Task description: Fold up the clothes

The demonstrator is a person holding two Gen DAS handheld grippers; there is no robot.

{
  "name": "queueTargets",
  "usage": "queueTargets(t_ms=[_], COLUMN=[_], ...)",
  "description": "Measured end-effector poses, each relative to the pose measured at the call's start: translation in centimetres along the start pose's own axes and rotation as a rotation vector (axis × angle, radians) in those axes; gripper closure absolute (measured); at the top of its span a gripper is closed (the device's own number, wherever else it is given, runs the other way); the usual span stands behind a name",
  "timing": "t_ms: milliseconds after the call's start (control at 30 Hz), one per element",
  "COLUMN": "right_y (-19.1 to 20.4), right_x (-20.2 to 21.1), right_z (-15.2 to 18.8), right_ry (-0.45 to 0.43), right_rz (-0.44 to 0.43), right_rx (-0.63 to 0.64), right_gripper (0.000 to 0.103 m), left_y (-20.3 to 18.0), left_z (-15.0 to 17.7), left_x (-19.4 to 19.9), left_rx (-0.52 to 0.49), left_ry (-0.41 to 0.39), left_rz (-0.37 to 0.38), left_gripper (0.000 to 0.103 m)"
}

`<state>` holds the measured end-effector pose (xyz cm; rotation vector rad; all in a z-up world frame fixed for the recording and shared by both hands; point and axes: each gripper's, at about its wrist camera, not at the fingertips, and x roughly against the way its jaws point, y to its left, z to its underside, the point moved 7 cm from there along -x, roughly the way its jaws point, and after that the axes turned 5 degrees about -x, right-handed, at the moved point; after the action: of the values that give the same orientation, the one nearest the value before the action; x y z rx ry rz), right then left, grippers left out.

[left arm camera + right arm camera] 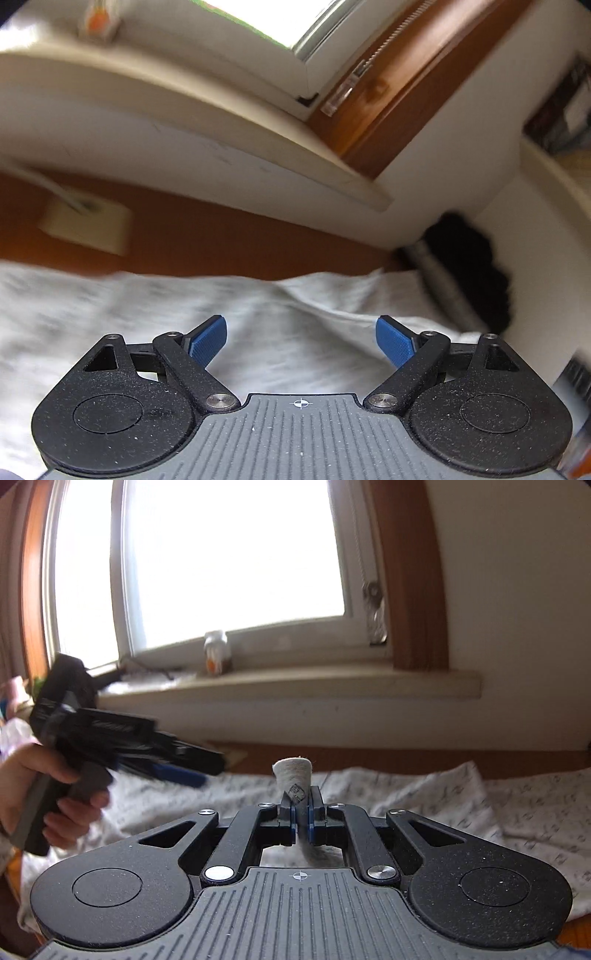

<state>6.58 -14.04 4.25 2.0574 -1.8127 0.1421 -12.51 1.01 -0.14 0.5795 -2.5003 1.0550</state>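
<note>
Nearest the right wrist camera, the right gripper (pixel 302 814) has its blue-padded fingers (pixel 313 821) pinched tight on a fold of pale grey cloth (pixel 293 775), which sticks up above the tips as a blunt tab with a small dark label and trails down between the linkages. Only this view shows the grip; it also shows, off to the left, a hand (pixel 44 794) holding the black left gripper (pixel 195 771) above the garment, blurred. The left wrist view gives what that one cannot: the left gripper's ribbed blue pads (pixel 208 341) stand wide apart with nothing between them, over the same white garment (pixel 277 332). The garment (pixel 517 812) lies spread and rumpled on a flat surface, soft knit with a fine grey speckled print. Past its far edge runs an orange-brown wooden band (pixel 221 236) carrying a cream wall socket (pixel 86 225) with a white cable. A dark fuzzy shape (pixel 469 266) sits in the corner, too blurred to identify. Above, a cream windowsill (pixel 332 679) holds a small white bottle (pixel 216 657) below a bright window (pixel 229 554) in a wood frame.
</note>
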Motion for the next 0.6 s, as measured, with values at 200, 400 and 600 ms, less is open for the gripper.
queueTargets(t_ms=[200, 400, 600], right_y=[-0.4, -0.5, 0.8], right_x=[0.5, 0.8, 1.7], right_z=[-0.1, 0.0, 0.3], right_ry=[-0.013, -0.027, -0.038], right_rz=[0.002, -0.012, -0.04], right_rx=[0.001, -0.013, 0.007], right_gripper=[0.096, 0.096, 0.096], left_y=[-0.4, -0.8, -1.1], left_z=[-0.3, 0.0, -0.7], left_x=[-4.5, -6.5, -7.3], left_rx=[0.248, 0.375, 0.337], left_ry=[0.031, 0.023, -0.009], left_rz=[0.093, 0.192, 0.174], left_gripper=[0.013, 0.013, 0.035])
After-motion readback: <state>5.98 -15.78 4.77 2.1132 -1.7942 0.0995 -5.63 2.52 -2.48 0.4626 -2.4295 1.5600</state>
